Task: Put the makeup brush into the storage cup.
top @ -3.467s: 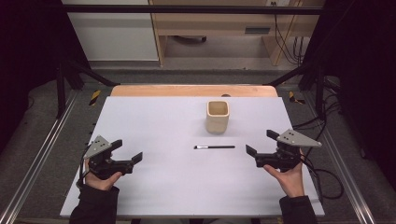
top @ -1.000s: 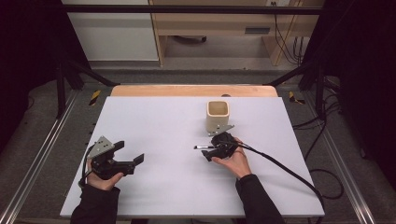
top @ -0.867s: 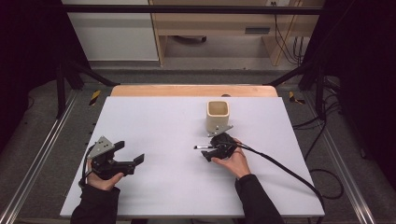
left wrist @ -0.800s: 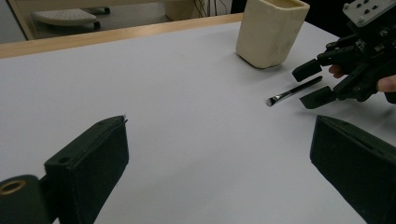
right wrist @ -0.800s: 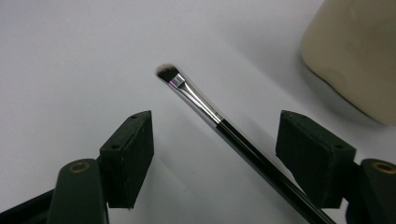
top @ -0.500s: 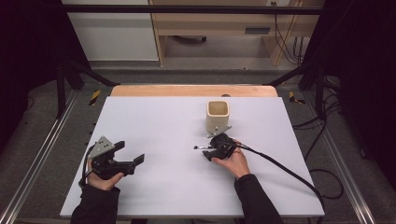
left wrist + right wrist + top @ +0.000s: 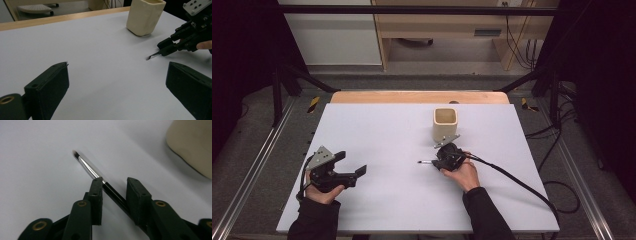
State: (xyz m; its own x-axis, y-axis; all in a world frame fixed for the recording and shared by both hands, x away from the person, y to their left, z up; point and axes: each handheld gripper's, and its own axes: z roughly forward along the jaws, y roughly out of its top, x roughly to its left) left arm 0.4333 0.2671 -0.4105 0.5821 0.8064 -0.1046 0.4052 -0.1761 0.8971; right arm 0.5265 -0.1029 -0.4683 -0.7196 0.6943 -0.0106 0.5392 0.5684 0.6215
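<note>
Where two grippers rest: one brush (image 7: 91,171), one cup (image 7: 445,123).

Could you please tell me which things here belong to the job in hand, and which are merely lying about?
In the job: brush, between the right gripper's jaws; cream cup beside it.
Lying about: yellow-black tools on the floor; left gripper idle, open.

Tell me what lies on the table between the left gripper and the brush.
Nothing: in the high view, only bare white table separates the left gripper from the brush. The left gripper view shows the same.
</note>
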